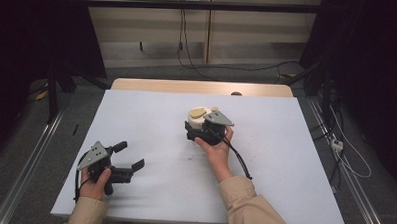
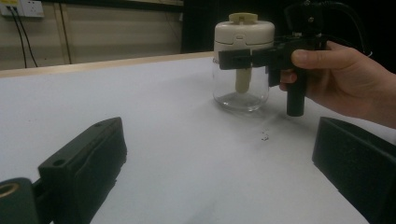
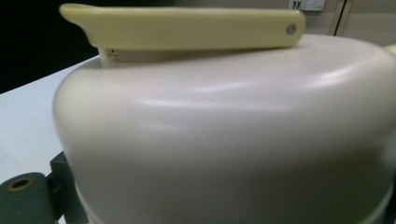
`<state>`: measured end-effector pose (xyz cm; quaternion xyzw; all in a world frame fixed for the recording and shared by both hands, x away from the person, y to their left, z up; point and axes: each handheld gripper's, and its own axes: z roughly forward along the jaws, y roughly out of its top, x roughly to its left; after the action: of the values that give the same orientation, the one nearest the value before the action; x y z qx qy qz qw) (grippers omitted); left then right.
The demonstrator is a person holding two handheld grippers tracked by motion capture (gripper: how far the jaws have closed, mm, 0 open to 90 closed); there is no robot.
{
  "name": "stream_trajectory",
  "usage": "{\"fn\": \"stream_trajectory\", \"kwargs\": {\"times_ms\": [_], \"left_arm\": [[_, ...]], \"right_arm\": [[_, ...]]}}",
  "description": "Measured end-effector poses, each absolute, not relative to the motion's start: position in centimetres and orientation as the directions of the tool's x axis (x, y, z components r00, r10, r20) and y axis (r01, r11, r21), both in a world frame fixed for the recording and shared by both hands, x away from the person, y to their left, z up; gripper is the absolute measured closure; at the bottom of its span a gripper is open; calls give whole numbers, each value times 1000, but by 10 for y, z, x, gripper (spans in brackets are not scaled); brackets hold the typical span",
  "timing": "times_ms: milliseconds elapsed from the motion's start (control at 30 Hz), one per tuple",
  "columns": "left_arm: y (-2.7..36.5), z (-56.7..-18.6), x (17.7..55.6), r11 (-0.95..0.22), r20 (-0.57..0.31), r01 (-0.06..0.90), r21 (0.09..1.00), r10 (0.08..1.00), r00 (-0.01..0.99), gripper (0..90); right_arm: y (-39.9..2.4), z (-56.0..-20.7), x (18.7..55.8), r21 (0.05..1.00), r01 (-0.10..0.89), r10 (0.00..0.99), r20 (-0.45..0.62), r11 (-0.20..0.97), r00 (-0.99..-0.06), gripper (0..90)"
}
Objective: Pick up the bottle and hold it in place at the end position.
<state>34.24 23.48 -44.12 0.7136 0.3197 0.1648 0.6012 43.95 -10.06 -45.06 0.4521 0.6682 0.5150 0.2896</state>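
A jar (image 1: 198, 118) with a clear glass body (image 2: 241, 91), a cream lid (image 3: 224, 130) and a flat yellow handle (image 3: 187, 28) on top stands upright near the middle of the white table (image 1: 151, 115). My right gripper (image 1: 195, 128) is shut on the jar at the lid's lower rim, one black jaw crossing its front in the left gripper view. A hand (image 2: 345, 79) holds that gripper from the right. My left gripper (image 1: 130, 156) rests at the table's front left, open, with nothing between its fingers (image 2: 88, 163), and faces the jar.
A small pale speck (image 2: 265, 136) lies on the table in front of the jar. The wooden table edge (image 1: 202, 87) runs along the back. Cables (image 1: 350, 162) trail over the floor at the right, and metal rails flank the table.
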Motion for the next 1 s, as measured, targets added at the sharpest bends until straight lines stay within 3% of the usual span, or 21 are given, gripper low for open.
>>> {"fn": "stream_trajectory", "kwargs": {"times_ms": [1000], "left_arm": [[233, -442, 342, -80, -144, 257, 963, 652, 744, 24]], "right_arm": [[-107, -452, 436, 926, 369, 882, 107, 80, -459, 60]]}}
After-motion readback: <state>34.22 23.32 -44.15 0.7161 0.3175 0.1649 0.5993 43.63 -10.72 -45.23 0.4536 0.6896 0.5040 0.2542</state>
